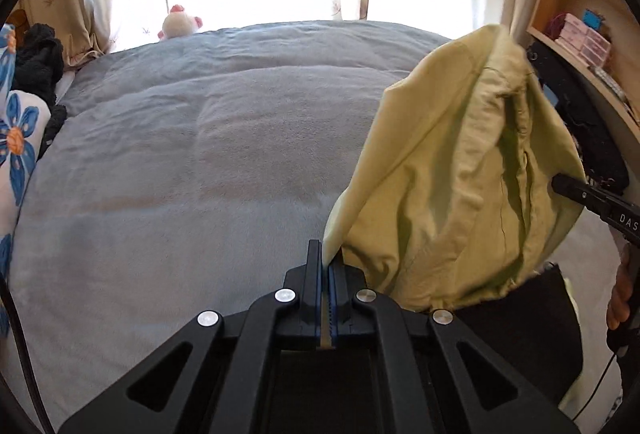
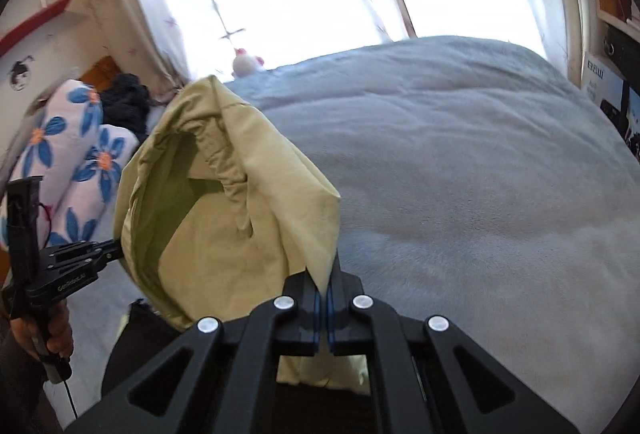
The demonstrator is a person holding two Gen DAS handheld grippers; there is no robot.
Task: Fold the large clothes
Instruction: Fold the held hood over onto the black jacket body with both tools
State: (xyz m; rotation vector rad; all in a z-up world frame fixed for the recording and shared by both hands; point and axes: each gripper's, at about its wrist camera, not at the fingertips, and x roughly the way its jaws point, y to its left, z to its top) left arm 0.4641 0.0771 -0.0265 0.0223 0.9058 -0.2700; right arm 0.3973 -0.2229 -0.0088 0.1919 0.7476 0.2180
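Note:
A pale yellow-green garment (image 1: 460,186) hangs in the air between both grippers, above the near edge of a bed with a grey blanket (image 1: 208,154). My left gripper (image 1: 325,266) is shut on one edge of the cloth at its lower left. In the right wrist view the same garment (image 2: 224,202) bulges to the left, and my right gripper (image 2: 323,286) is shut on another edge, with cloth hanging down behind the fingers. The right gripper also shows at the right rim of the left wrist view, the left one at the left rim of the right wrist view.
A floral pillow (image 2: 76,150) and a dark garment (image 1: 40,62) lie at the bed's left side. A plush toy (image 1: 178,22) sits by the curtained window. Wooden shelves (image 1: 580,14) stand on the right. A dark cloth (image 1: 520,326) lies below the hanging garment.

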